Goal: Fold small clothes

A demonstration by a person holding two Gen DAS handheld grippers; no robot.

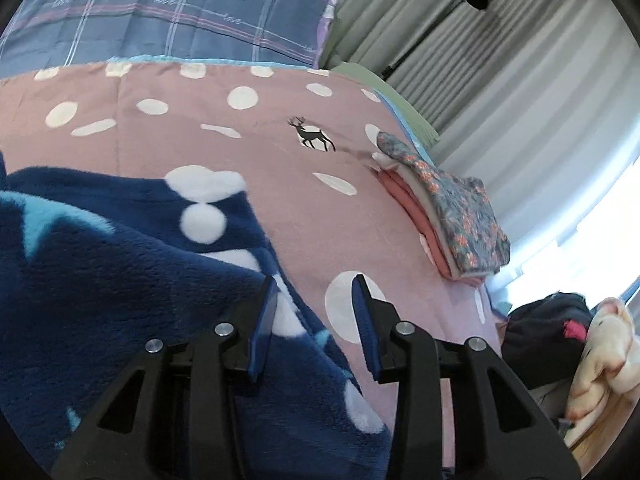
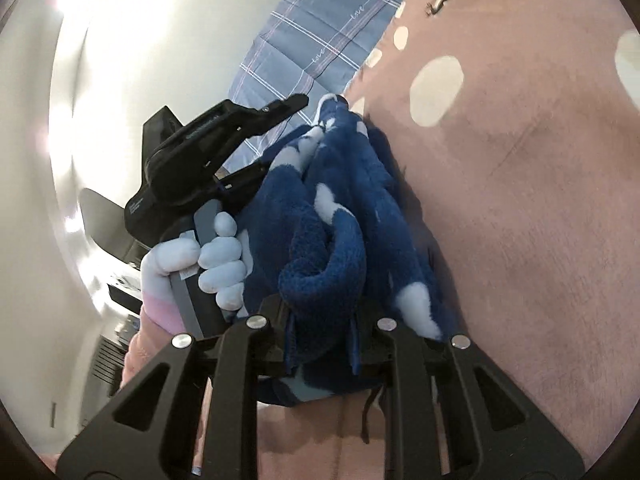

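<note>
1. A bed fills both views, covered by a pink bedspread (image 1: 248, 208) with white dots and a small deer print (image 1: 314, 136); grey curtains (image 1: 500, 100) hang behind it and a blue plaid pillow (image 1: 168, 12) lies at the head.
2. A navy fleece garment (image 1: 112, 288) with white and pale-blue patches lies bunched on the bedspread, on the left in the left wrist view.
3. A stack of folded clothes (image 1: 460, 220), floral piece on top, pink below, sits near the bed's far edge, well apart from the fleece.
4. The right gripper (image 2: 320, 332) is clamped on a thick fold of the fleece, its jaws narrow around the cloth.
5. The left gripper (image 1: 316, 312), held by a white-gloved hand (image 2: 216, 264), has its jaws partly apart with nothing pinched; the left pad sits over the fleece edge.
</note>
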